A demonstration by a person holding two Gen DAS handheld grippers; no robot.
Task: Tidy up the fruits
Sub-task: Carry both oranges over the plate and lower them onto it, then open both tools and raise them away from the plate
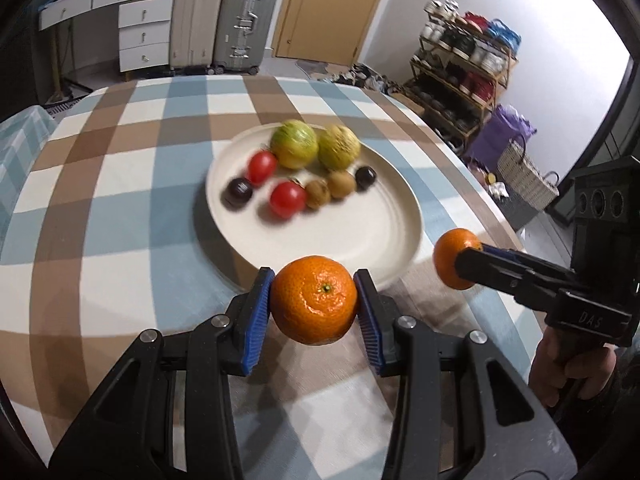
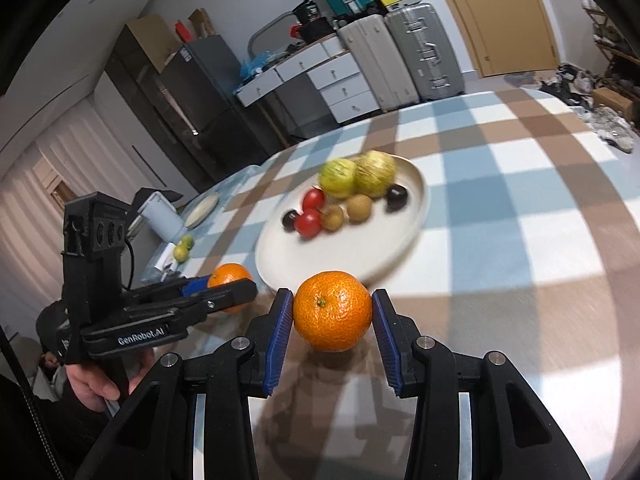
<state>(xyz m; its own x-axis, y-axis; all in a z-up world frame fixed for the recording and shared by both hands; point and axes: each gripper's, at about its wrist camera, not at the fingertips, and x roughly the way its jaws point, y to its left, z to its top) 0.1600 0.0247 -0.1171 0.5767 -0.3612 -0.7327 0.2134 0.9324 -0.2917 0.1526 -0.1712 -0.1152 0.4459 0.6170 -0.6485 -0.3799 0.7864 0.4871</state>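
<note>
My left gripper [image 1: 314,300] is shut on an orange mandarin [image 1: 314,300] just in front of the white plate's [image 1: 360,236] near rim. My right gripper [image 2: 332,312] is shut on a second mandarin [image 2: 332,311], also near the plate [image 2: 400,240]. Each gripper shows in the other view: the right gripper [image 1: 460,260] with its mandarin [image 1: 450,256] at the right of the left wrist view, the left gripper [image 2: 232,288] with its mandarin [image 2: 228,276] at the left of the right wrist view. The plate holds two green apples [image 1: 294,144], two red tomatoes [image 1: 286,199], two kiwis [image 1: 342,184] and two dark plums [image 1: 238,193].
The table wears a blue, brown and white checked cloth [image 1: 120,200]. Beyond its far left edge in the right wrist view are a small plate [image 2: 202,210], a pale container [image 2: 162,212] and green fruits [image 2: 184,248]. Suitcases, drawers and a shelf stand behind the table.
</note>
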